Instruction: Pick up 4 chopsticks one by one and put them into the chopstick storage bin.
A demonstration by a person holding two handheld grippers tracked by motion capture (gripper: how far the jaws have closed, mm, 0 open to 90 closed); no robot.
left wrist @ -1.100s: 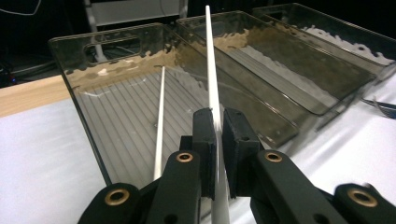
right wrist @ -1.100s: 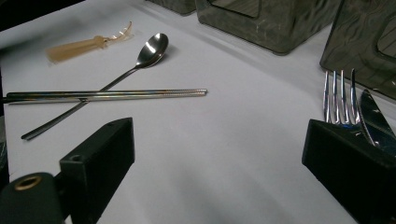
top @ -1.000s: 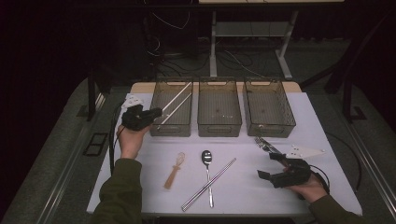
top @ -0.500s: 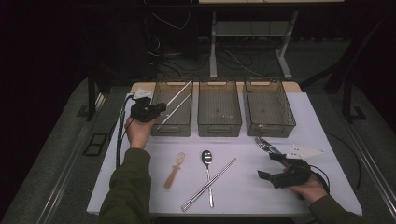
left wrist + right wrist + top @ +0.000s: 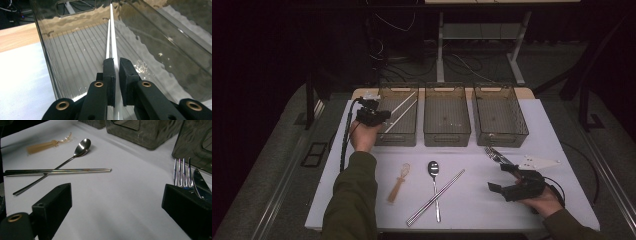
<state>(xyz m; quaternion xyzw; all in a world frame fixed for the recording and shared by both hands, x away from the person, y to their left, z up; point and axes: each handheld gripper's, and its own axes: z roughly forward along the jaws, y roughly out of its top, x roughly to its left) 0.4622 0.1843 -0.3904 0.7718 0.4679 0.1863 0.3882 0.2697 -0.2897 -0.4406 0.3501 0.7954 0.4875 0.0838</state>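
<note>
Clamping a pair of white chopsticks (image 5: 111,37), the left gripper (image 5: 379,118) has its jaws drawn narrow, the pads pressing the sticks from either side, as the left gripper view shows. The sticks run straight out from between the pads and slant up across the left bin (image 5: 384,137), their far ends reaching toward its far right corner. In the high view the left gripper sits at the bin's left wall, the sticks (image 5: 399,111) lying diagonally over the ribbed floor. The cable (image 5: 345,137) hangs from the gripper down along the person's forearm.

The right gripper (image 5: 501,178) rests at the near right of the table (image 5: 362,200), jaws spread wide with nothing between them. In the right gripper view, a fork (image 5: 182,173) and a knife (image 5: 200,183) lie just beyond the right-hand jaw, touching or nearly touching it.

Further out on the white surface lie a spoon (image 5: 433,172) and a pair of metal chopsticks (image 5: 437,197), crossed over one another, with a small wooden piece (image 5: 398,182) just to their left. The middle bin (image 5: 447,137) and the right bin (image 5: 502,137) stand beside the left one in a row. A grey three-cornered plate (image 5: 537,162) shows by the right gripper.
</note>
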